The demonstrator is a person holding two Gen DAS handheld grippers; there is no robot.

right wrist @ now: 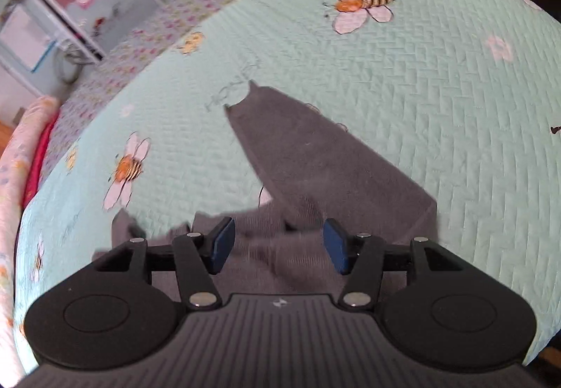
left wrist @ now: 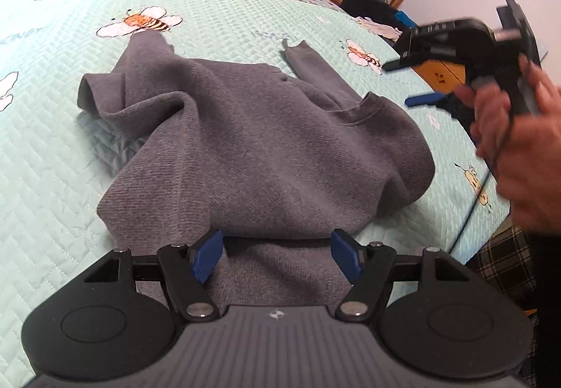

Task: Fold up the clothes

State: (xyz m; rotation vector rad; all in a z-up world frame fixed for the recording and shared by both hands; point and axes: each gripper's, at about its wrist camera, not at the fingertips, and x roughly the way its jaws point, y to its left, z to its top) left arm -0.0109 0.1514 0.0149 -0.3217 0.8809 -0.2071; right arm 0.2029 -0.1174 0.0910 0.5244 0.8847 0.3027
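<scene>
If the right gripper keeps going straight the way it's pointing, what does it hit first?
Most likely the grey sweatshirt: the right gripper is open over its fabric, with a sleeve stretched out ahead between the pads. Beyond that lies the mint bedspread. Its height above the cloth is unclear.

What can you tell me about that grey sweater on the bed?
The sweater is dark grey, a soft ribbed knit by its look, with a round collar. It lies crumpled and unfolded on the mint bee-print quilt, one sleeve stretched out flat, the other bunched. The left hand-held gripper is open over its near edge; the right hand-held gripper is open above it.
</scene>
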